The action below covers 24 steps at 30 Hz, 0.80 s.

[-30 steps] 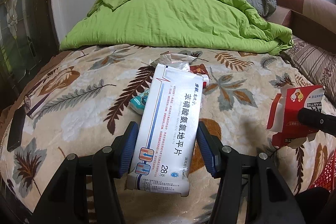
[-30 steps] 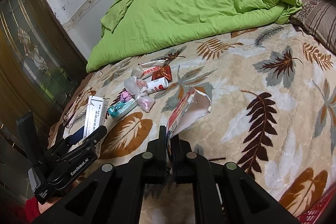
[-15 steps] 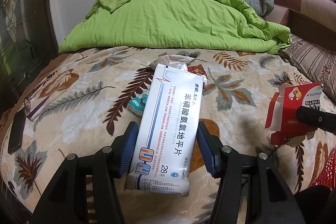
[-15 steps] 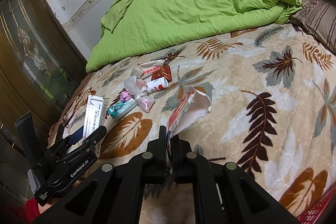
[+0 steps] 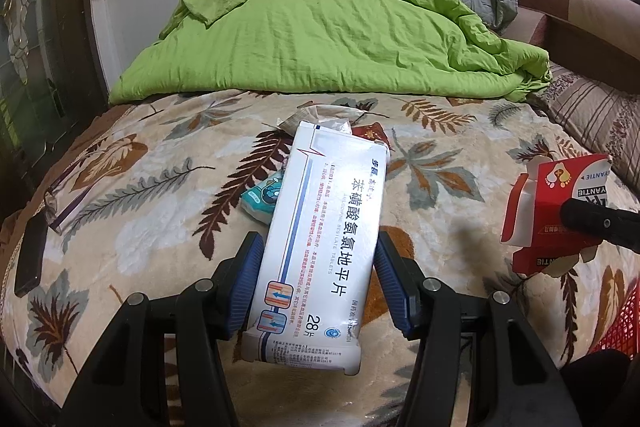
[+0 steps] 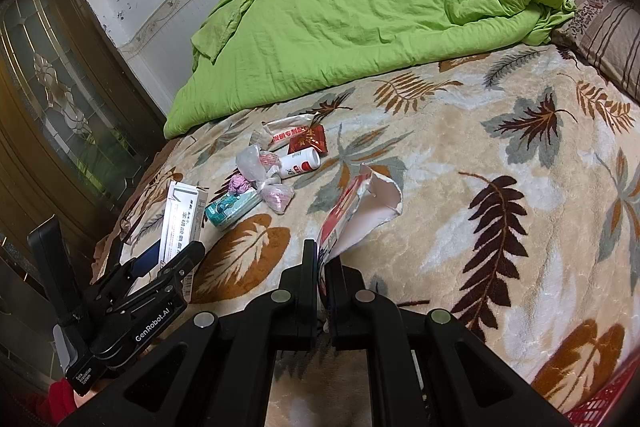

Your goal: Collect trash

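Nothing changed: left gripper (image 5: 316, 279) still clamping long white medicine box (image 5: 320, 239), right gripper (image 6: 322, 267) still pinching torn red carton (image 6: 360, 207), both unbinned.

Both views are evenly lit by soft indoor light, sharp in the centre. Strong fisheye bending curves the edges, and the corners are black. A faint shadow lies on the blanket (image 5: 460, 231) at centre right.
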Motion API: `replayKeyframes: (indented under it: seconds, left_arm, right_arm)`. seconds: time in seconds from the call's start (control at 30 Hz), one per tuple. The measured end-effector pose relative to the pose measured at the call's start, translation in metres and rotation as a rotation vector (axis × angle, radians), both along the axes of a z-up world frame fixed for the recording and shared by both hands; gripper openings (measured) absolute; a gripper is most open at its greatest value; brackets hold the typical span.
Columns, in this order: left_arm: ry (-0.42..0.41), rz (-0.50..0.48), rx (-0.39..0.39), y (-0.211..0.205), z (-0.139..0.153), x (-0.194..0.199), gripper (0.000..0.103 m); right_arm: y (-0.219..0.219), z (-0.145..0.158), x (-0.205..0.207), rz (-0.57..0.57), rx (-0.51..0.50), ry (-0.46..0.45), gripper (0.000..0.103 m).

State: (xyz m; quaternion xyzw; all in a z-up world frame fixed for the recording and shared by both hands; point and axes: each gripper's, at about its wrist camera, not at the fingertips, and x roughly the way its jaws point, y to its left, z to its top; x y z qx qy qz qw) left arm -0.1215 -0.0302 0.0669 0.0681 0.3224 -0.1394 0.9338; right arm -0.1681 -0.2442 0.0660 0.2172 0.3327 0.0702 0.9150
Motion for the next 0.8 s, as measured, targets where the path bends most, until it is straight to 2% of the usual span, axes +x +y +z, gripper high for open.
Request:
replayKeyframes:
  seconds: [0.3,0.47,0.63,0.8]
  left_arm:
    - [-0.013,-0.078,-0.018,-0.007,0.003,-0.006,0.056]
    - [-0.026,-0.209,-0.022,-0.025,0.011,-0.028,0.056]
    - [0.004,-0.380,-0.051,-0.058,0.028,-0.055,0.056]
    - [0.007,-0.550,-0.071,-0.109,0.050,-0.088,0.056]
  right_arm:
    - [-0.013,0.007,-0.015,-0.049,0.014,-0.030,0.005]
    - [-0.035,0.020,-0.047,-0.091,0.030,-0.043,0.005]
    - [-0.071,0.032,-0.098,-0.173,0.057,-0.043,0.005]
    - [-0.119,0.040,-0.168,-0.324,0.045,-0.041,0.005]
